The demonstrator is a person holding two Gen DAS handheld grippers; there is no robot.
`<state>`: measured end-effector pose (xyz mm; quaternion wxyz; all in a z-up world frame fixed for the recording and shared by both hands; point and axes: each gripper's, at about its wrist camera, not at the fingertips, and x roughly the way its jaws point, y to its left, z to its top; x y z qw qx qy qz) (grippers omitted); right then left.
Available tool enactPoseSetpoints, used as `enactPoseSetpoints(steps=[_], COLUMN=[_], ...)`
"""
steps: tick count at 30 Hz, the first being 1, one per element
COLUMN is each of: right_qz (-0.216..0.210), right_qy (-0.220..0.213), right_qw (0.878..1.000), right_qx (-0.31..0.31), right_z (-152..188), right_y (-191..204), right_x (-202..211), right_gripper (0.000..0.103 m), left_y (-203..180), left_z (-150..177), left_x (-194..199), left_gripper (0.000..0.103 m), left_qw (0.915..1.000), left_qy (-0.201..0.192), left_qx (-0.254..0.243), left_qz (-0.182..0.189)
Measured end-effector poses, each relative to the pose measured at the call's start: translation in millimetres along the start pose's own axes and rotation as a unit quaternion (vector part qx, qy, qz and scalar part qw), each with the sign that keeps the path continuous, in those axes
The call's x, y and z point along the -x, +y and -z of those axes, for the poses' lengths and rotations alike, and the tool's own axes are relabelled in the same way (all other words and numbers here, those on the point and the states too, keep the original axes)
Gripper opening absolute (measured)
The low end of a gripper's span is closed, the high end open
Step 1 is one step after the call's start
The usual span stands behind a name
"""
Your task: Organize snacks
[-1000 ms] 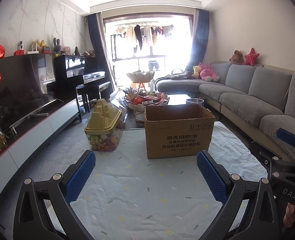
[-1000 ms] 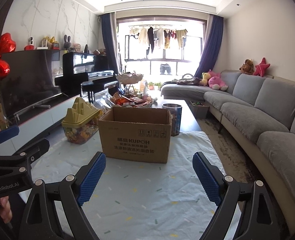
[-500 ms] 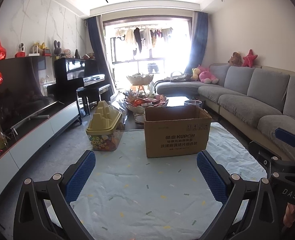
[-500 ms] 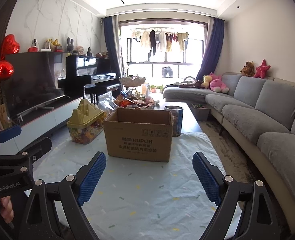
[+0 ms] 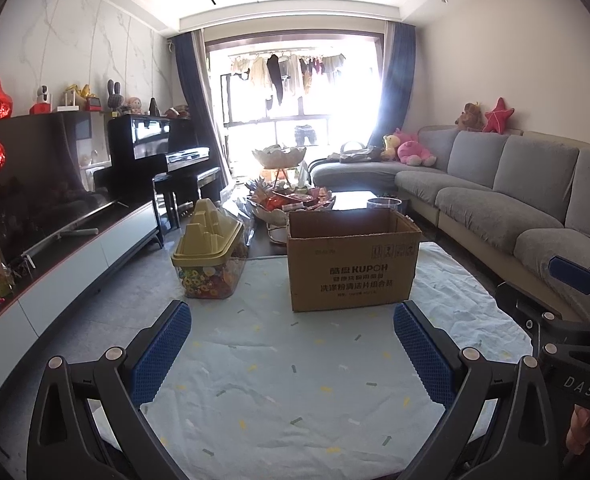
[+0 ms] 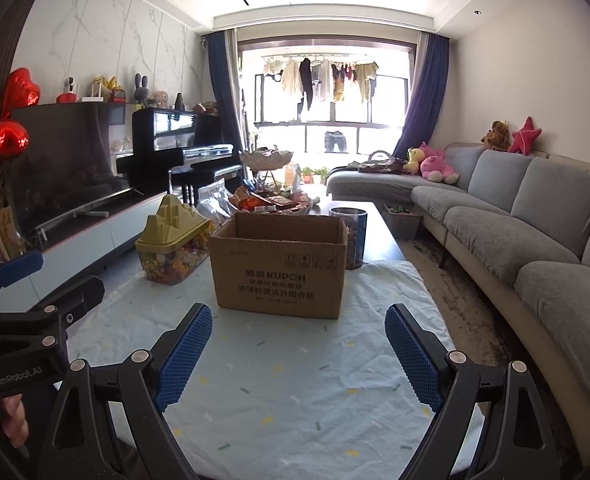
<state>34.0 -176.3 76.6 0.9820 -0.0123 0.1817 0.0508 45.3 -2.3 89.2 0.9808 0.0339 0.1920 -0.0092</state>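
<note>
An open brown cardboard box [image 5: 353, 260] stands on a pale blue cloth [image 5: 295, 368]; it also shows in the right wrist view [image 6: 281, 266]. A clear tub with a yellow castle-shaped lid [image 5: 209, 250], full of wrapped sweets, stands left of the box [image 6: 173, 246]. Behind the box a tray heaped with snack packets [image 5: 293, 202] sits on the dark coffee table [image 6: 273, 202]. My left gripper [image 5: 293, 354] is open and empty, well short of the box. My right gripper [image 6: 299, 354] is open and empty, also short of it.
A clear round container [image 6: 349, 236] stands at the box's right rear corner. A grey sofa [image 6: 527, 232] runs along the right. A TV console [image 5: 75, 248] and a piano [image 5: 155, 160] line the left wall. A tiered white dish [image 5: 279, 160] rises behind the snacks.
Both grippers have pulled back and tilted up a little, so the box and tub look smaller and farther. Both stay open.
</note>
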Motion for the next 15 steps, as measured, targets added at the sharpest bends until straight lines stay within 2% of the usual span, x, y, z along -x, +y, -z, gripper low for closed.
enactPoseSetpoints(steps=[15], right_qz=[0.0], right_qy=[-0.001], right_qw=[1.0], right_qx=[-0.001], right_z=[0.9], right_y=[0.5], right_x=[0.0], right_gripper=[0.089], left_y=[-1.1], left_z=[3.5], left_x=[-1.5], left_gripper=[0.103], left_qw=[1.0], left_qy=[0.006], left_qx=[0.002], left_qz=[0.007])
